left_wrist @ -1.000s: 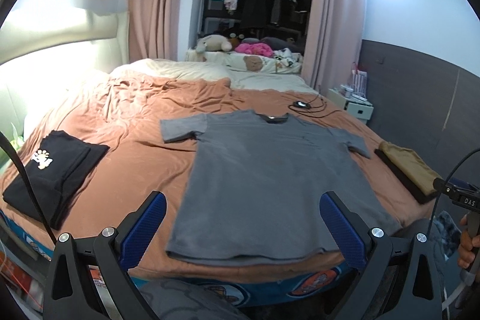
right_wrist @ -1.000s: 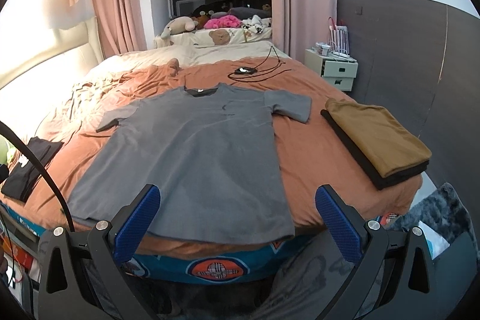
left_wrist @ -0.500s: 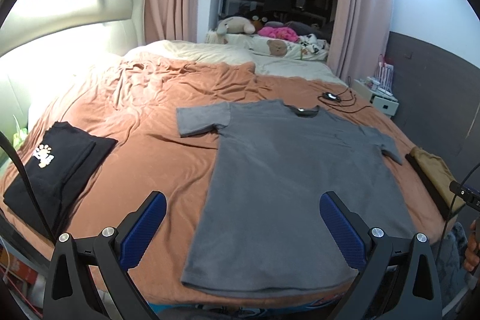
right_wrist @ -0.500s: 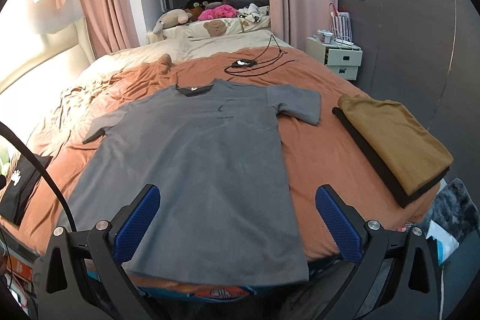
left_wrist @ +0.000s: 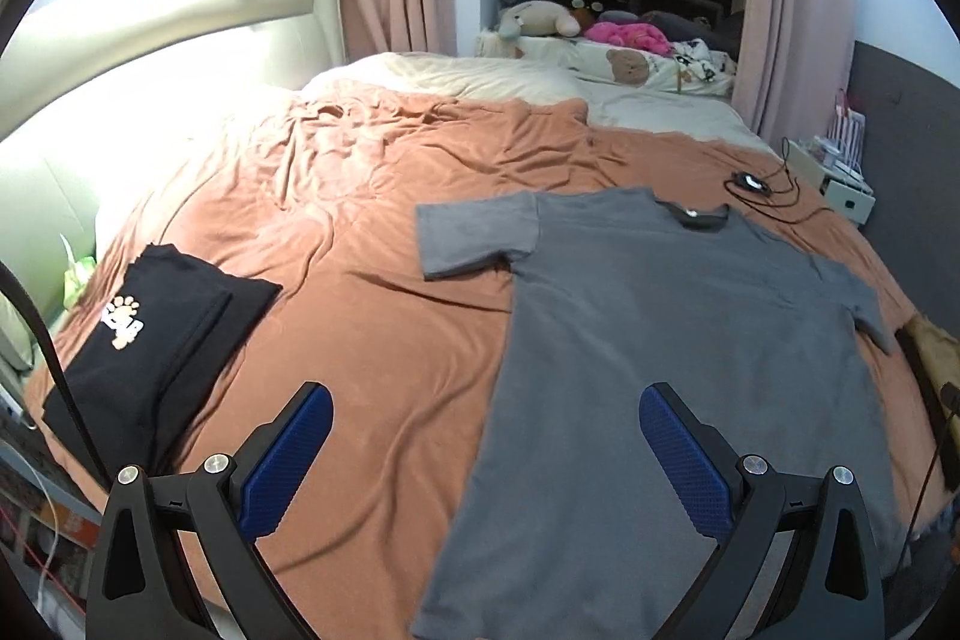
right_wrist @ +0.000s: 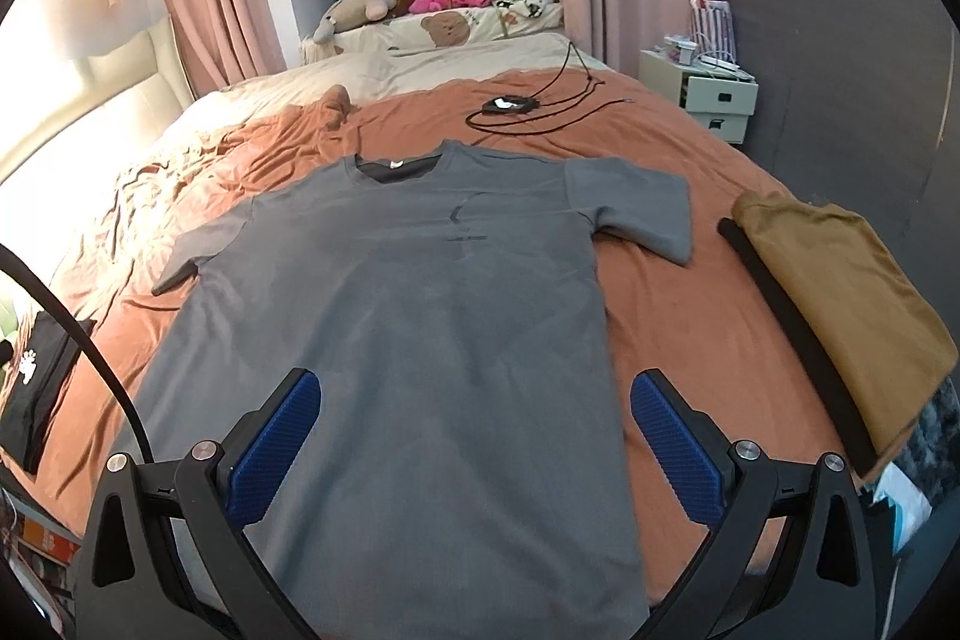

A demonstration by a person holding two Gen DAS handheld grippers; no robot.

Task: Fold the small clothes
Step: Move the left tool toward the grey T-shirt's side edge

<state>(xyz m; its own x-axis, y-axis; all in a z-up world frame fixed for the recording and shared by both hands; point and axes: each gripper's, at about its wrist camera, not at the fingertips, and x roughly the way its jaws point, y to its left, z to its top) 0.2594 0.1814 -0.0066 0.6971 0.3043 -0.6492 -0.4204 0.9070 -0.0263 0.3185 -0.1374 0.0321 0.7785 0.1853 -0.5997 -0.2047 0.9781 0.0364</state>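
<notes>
A grey T-shirt (left_wrist: 672, 340) (right_wrist: 420, 316) lies spread flat, front up, on the rust-coloured bedspread (left_wrist: 360, 244), collar away from me and both sleeves out. My left gripper (left_wrist: 486, 454) hangs open above the shirt's left hem edge, one blue pad over the bedspread and the other over the fabric. Over the lower half of the shirt, my right gripper (right_wrist: 474, 436) is open as well, with its right pad near the right side seam. Neither gripper holds anything.
A folded black garment with a paw print (left_wrist: 144, 340) (right_wrist: 30, 376) lies at the bed's left edge. A folded mustard garment over a black one (right_wrist: 840, 304) sits at the right edge. A black cable with a small device (right_wrist: 516, 105) lies beyond the collar. Pillows and plush toys are at the far end.
Both grippers have moved forward and up over the bed, so the shirt now lies beneath their fingers. The shirt itself has not moved. Both stay open.
</notes>
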